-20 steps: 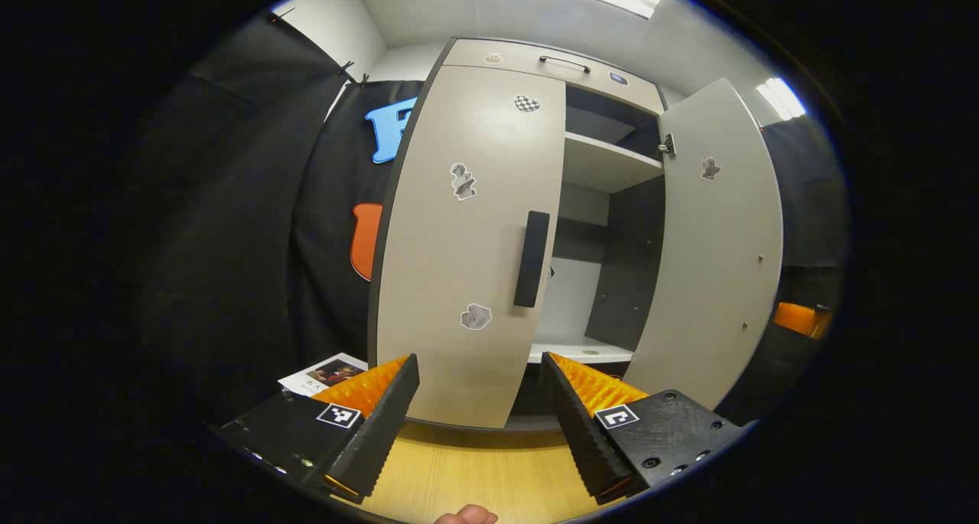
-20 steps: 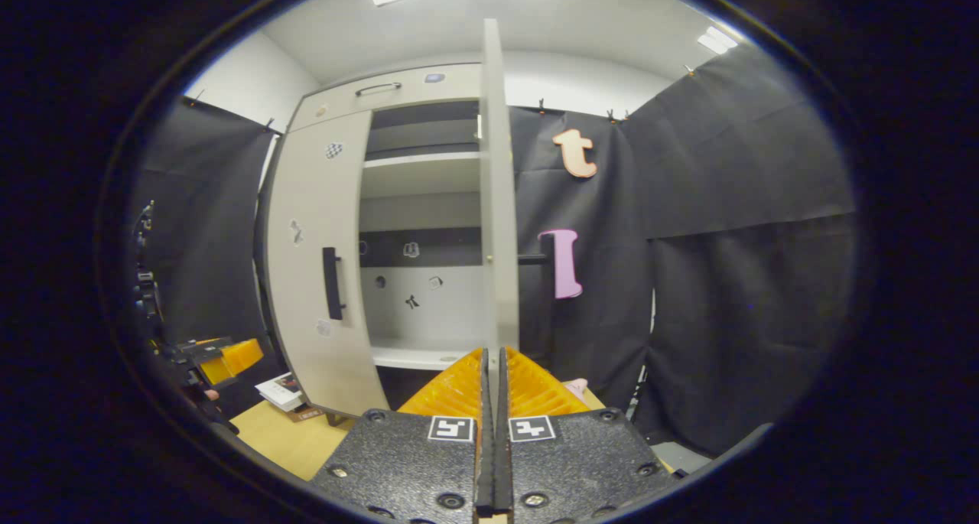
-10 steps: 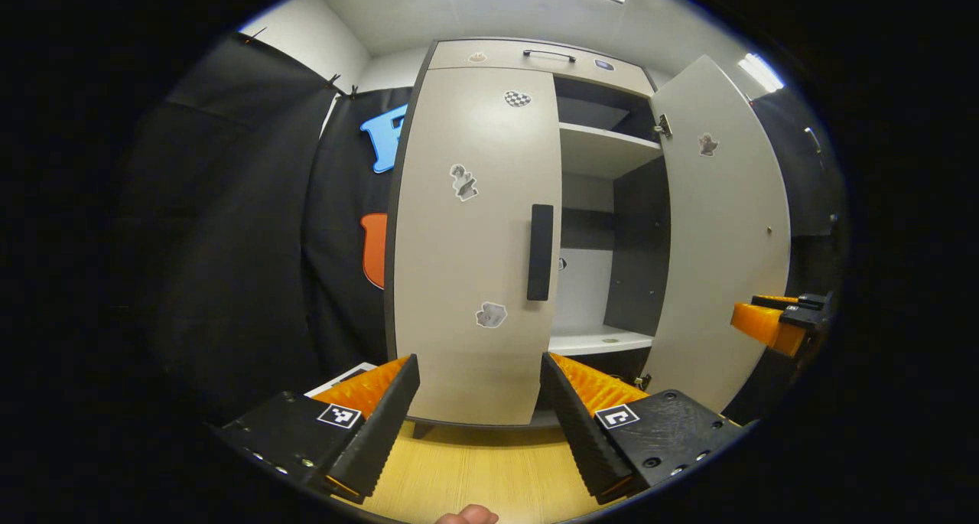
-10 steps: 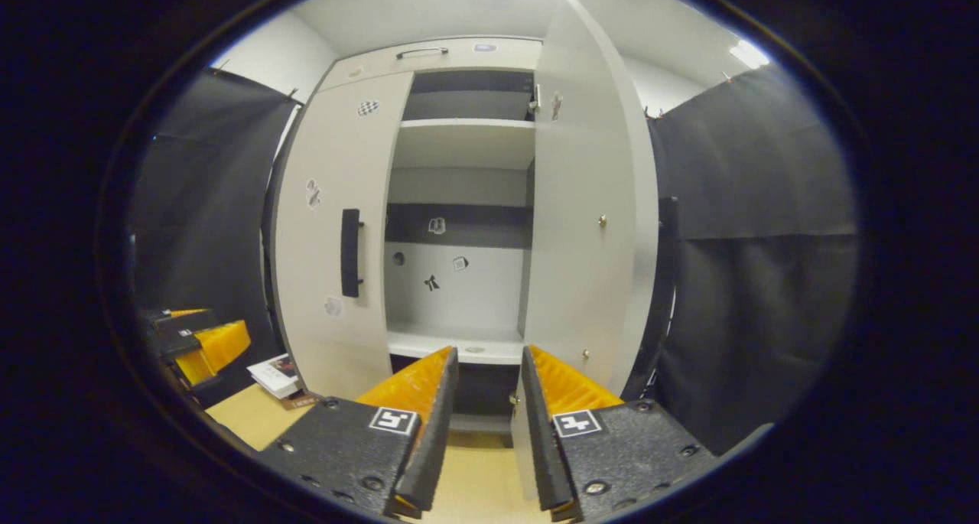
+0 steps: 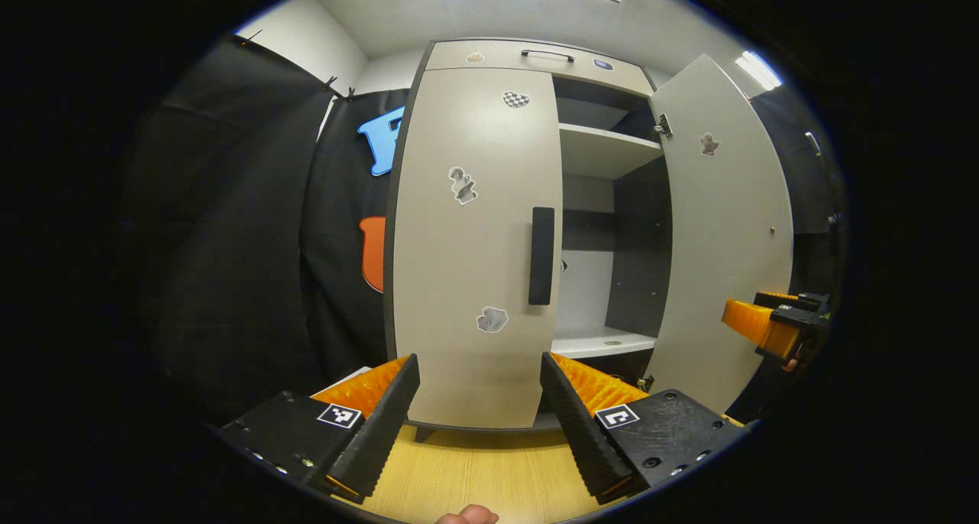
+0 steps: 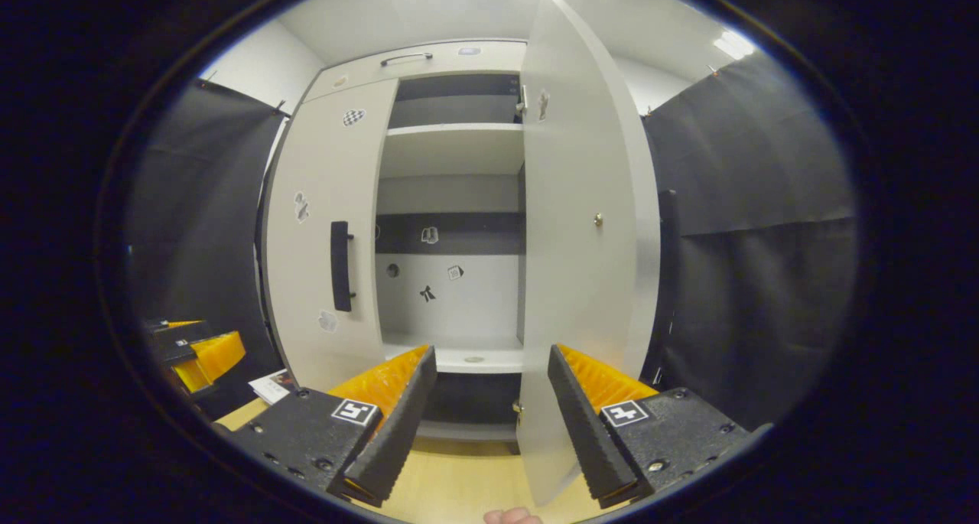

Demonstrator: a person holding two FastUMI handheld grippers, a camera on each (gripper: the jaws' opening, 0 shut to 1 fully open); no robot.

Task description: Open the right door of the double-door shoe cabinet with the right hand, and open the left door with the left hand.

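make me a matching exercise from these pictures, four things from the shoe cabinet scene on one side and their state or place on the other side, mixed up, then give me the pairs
Things:
1. right door
2. left door
3. left gripper
4. top drawer

States or places:
A. closed, dark handle untouched
B. swung open, shelves exposed
C. above both doors, shut
D. open, empty, facing the closed door

Pairs: 1-B, 2-A, 3-D, 4-C

The wooden floor (image 5: 474, 474) carries the shoe cabinet (image 5: 474, 241) and a booklet (image 6: 271, 386).
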